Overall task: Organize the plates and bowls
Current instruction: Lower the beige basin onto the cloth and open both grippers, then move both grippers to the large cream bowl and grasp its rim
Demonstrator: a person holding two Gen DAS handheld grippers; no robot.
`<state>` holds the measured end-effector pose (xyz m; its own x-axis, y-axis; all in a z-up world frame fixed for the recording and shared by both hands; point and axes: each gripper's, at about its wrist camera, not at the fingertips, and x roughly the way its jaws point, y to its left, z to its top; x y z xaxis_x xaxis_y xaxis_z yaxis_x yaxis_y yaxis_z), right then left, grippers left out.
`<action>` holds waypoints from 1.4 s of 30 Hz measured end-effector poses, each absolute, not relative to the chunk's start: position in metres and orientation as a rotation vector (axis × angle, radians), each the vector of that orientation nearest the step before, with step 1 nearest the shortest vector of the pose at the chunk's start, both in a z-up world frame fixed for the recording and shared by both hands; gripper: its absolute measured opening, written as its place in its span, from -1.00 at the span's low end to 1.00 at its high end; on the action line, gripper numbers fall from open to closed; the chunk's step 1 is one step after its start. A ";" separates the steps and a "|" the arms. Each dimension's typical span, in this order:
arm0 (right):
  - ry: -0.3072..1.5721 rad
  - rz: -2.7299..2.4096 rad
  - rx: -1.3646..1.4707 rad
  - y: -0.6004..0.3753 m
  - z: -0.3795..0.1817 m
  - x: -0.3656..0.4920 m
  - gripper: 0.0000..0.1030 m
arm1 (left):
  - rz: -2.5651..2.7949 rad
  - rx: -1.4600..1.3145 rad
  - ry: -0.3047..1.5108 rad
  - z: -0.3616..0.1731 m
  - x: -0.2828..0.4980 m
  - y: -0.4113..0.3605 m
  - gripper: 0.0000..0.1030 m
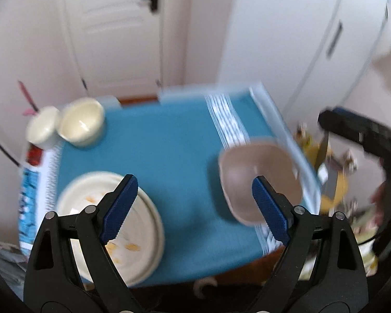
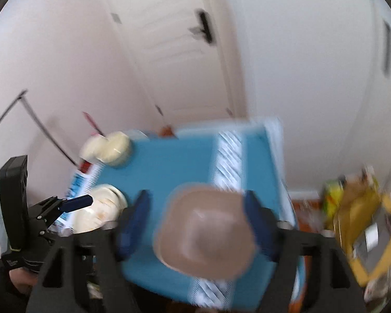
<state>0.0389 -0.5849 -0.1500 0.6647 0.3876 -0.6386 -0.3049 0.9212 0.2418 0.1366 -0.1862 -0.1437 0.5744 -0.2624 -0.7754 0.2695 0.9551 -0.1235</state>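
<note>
Left gripper (image 1: 194, 210) released, empty, above stacked cream round plates (image 1: 143, 224) lower left. Right gripper (image 2: 195, 224) released, over brown rounded bowl (image 2: 206, 232) resting on teal-clothed tabletop (image 1: 164, 140), likely just set down for sorting.

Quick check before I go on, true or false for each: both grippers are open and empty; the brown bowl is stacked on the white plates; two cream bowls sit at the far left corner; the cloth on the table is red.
1. Both grippers are open and empty. True: the left gripper and the right gripper stand wide with nothing pressed between the pads.
2. The brown bowl is stacked on the white plates. False: it sits apart, alone on the cloth near the right edge.
3. Two cream bowls sit at the far left corner. True.
4. The cloth is red. False: it is blue, with white striped bands.
</note>
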 end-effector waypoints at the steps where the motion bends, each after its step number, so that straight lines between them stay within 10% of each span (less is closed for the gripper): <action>1: 0.715 0.417 0.108 -0.573 -0.140 0.042 0.99 | -0.282 -0.003 0.863 -0.129 0.137 -0.175 1.00; 10: 0.760 0.552 0.039 -0.474 -0.111 0.094 0.99 | -0.084 -0.100 0.799 -0.088 0.181 -0.070 1.00; 20: 0.971 0.509 0.042 -0.378 -0.165 0.176 0.99 | -0.010 -0.339 1.012 -0.169 0.270 0.051 0.96; 42: 1.254 0.404 0.119 -0.303 -0.307 0.266 -0.24 | -0.195 -0.358 1.255 -0.305 0.374 0.050 -0.48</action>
<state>0.2663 -0.3028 -0.3067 0.2518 0.3605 -0.8981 -0.2315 0.9235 0.3058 0.3741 0.0498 -0.3047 0.3042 -0.3367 -0.8911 -0.0507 0.9284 -0.3681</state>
